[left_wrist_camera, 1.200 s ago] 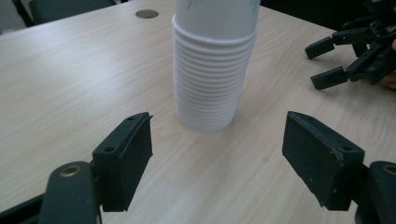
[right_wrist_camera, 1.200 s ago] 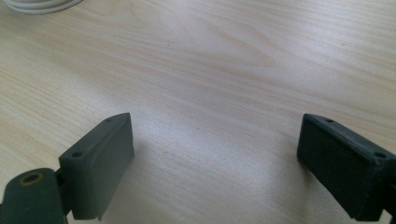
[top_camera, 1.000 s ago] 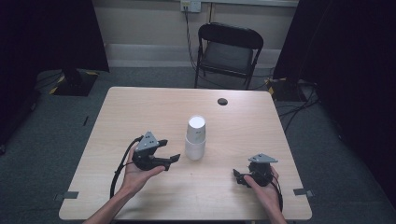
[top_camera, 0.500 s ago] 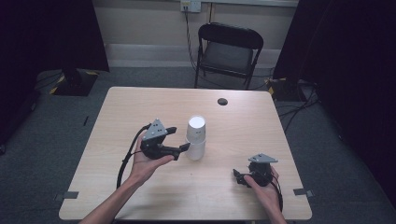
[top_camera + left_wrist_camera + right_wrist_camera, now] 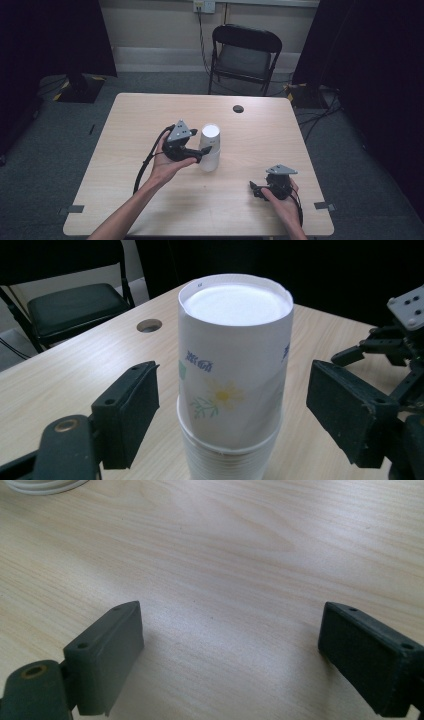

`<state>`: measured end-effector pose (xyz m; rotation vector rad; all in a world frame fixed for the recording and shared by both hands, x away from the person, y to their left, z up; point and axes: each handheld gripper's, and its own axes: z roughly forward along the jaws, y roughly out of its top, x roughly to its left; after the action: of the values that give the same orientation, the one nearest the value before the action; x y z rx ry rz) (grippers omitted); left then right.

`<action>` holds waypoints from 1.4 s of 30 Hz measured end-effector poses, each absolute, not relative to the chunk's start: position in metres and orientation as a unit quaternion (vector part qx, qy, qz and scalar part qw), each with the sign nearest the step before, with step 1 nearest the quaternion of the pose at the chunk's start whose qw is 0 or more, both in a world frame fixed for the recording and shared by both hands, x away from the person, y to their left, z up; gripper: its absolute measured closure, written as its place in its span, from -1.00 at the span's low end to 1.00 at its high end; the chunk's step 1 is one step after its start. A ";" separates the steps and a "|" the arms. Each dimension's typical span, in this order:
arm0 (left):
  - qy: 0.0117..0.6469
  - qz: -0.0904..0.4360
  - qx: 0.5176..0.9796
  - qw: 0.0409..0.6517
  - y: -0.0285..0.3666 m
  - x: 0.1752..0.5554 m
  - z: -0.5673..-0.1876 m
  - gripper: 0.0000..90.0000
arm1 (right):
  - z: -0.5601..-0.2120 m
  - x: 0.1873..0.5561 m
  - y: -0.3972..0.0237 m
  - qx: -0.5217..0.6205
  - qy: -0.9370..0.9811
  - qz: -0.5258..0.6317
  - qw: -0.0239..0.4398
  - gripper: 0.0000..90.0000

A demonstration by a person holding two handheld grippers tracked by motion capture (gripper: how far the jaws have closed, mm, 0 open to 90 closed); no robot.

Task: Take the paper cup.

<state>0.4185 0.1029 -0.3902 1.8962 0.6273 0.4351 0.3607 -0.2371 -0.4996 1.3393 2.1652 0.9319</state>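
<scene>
So my left gripper [image 5: 232,410] is sitting with its two fingers [image 5: 127,412] spread either side of the stack of paper cups [image 5: 232,375], and there's a clear gap on both sides, so the pads aren't pressing on anything yet. The jaws have just been opening a bit wider, with the stack between them but not touched. In the high view I'm seeing that same left gripper [image 5: 204,151] right up against the left flank of the stack [image 5: 209,148].

The stack itself is standing upside down on the surface [image 5: 150,120], roughly in the middle. I'm counting one cup clearly on top, white with a little daisy print and some blue lettering, slipped over a bunch more whose rims are showing at the bottom. Can't tell exactly how many are nested in there, the rims are too tight to count.

My right gripper [image 5: 230,660] is hanging open too, two fingers [image 5: 107,652] wide apart with nothing but bare wood grain between them. From above it's parked near the front right corner [image 5: 256,188], well apart from the cups.

Beyond that: one round cable hole [image 5: 238,108] in the surface toward the far edge, one black folding chair [image 5: 243,55] behind it, and two bits of grey tape on the floor, one at each front corner [image 5: 75,209].
</scene>
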 end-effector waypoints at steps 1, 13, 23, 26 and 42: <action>0.261 0.175 0.793 0.522 0.102 0.420 -0.390 -0.55 | -0.500 0.361 -0.237 0.483 0.780 0.336 0.214 -0.77; 0.267 0.177 0.795 0.516 0.085 0.426 -0.388 -0.54 | -0.500 0.361 -0.237 0.481 0.781 0.337 0.212 -0.77; 0.278 0.190 0.787 0.517 0.072 0.430 -0.390 -0.47 | -0.500 0.361 -0.237 0.481 0.781 0.336 0.213 -0.77; 0.283 0.178 0.785 0.522 0.071 0.436 -0.392 -0.47 | -0.500 0.361 -0.237 0.482 0.781 0.336 0.212 -0.77; 0.283 0.171 0.787 0.522 0.070 0.442 -0.396 -0.33 | -0.500 0.361 -0.237 0.481 0.781 0.337 0.212 -0.77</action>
<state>0.4417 0.0697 -0.3964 1.8843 0.6777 0.4088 0.3611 -0.2372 -0.4996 1.3367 2.1686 0.9345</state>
